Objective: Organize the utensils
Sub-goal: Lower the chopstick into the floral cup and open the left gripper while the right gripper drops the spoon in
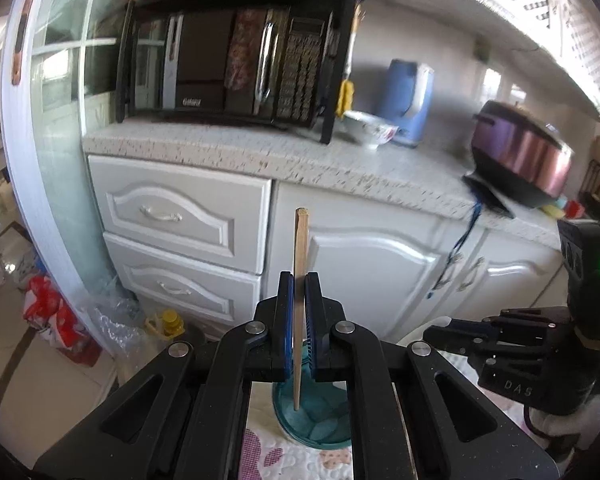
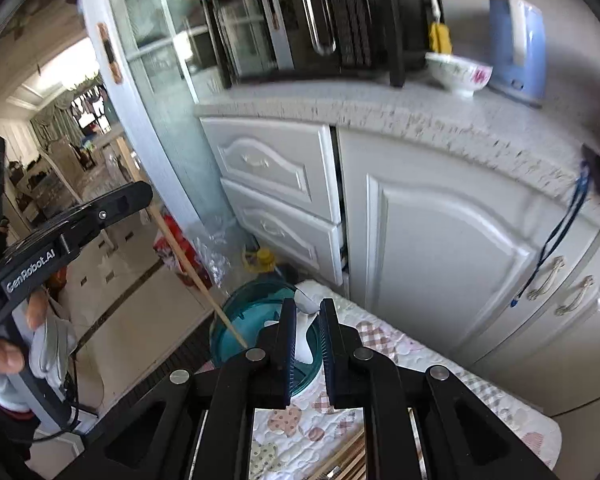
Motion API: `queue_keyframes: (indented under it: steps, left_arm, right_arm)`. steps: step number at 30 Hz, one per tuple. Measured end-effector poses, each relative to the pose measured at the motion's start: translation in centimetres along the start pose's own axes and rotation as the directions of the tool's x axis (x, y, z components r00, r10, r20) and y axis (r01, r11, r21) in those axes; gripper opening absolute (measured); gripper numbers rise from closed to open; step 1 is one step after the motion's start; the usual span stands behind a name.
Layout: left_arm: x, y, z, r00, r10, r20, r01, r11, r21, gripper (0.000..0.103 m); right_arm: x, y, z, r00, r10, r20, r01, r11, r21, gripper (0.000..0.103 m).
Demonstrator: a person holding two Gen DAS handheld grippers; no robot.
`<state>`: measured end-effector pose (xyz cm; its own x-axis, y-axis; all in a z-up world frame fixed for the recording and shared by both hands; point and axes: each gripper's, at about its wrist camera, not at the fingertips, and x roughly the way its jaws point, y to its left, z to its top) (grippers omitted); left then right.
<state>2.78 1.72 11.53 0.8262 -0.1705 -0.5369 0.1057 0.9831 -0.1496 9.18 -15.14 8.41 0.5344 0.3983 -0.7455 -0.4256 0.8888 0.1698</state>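
My left gripper [image 1: 300, 280] is shut on a single wooden chopstick [image 1: 301, 248], which stands nearly upright. The chopstick's lower end hangs over the mouth of a teal round holder [image 1: 324, 420] on the quilted floral cloth [image 1: 284, 456]. In the right wrist view my right gripper [image 2: 307, 304] is shut on a white spoon [image 2: 306, 336] just above the teal holder [image 2: 252, 320]. There the left gripper [image 2: 142, 192] comes in from the left, its chopstick [image 2: 196, 268] slanting down to the holder's rim. The right gripper [image 1: 430, 334] shows at the right of the left wrist view.
More wooden chopsticks [image 2: 340, 464] lie on the cloth at the bottom edge. White cabinets [image 2: 440, 240] and a speckled counter [image 1: 300, 156] stand close behind, with a microwave [image 1: 228, 64], a bowl [image 2: 460, 72], a blue kettle [image 1: 408, 100] and a purple pot [image 1: 520, 152]. Bags and a yellow bottle [image 1: 168, 320] sit on the floor.
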Motion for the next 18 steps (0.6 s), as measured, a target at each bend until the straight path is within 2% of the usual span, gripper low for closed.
queue_keyframes:
  steps: [12, 18]
  left_arm:
    - [5.6, 0.5, -3.3, 0.992, 0.014, -0.128, -0.019, 0.999, -0.033, 0.004]
    - [6.6, 0.8, -4.2, 0.986, 0.031, -0.166, -0.040, 0.998, -0.049, 0.004]
  right_arm:
    - [7.9, 0.0, -0.6, 0.985, -0.005, -0.173, 0.005, 1.000, -0.001, 0.011]
    - [9.5, -1.0, -1.4, 0.982, 0.023, -0.186, -0.011, 0.998, 0.065, 0.011]
